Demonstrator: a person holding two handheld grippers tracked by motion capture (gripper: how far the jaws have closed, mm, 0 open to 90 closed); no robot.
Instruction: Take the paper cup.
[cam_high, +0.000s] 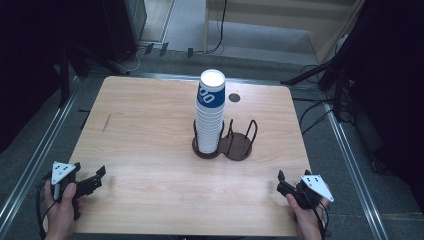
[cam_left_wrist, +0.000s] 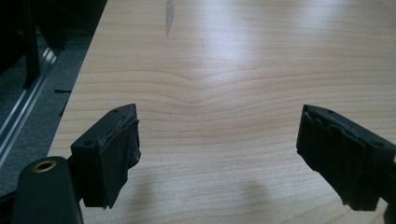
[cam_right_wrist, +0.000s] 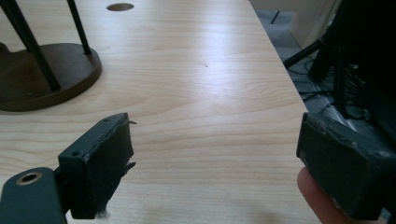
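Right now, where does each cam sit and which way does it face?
High view: above the person's side, looking forward and down at the table, cup stack, holder; both hands, both grippers show.
Left gripper view: rides the left gripper, over bare wood; jaws open.
Right gripper view: rides the right gripper, toward the holder's base; jaws open, fingertip.
All share the tabletop.

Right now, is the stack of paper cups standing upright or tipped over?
Upright: the cup stack rises straight from the left ring of the dark holder.

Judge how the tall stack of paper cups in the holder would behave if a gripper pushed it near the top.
The cup stack rises well above the holder, so it would probably lean or tip. Being paper, it likely weighs little and dents easily.
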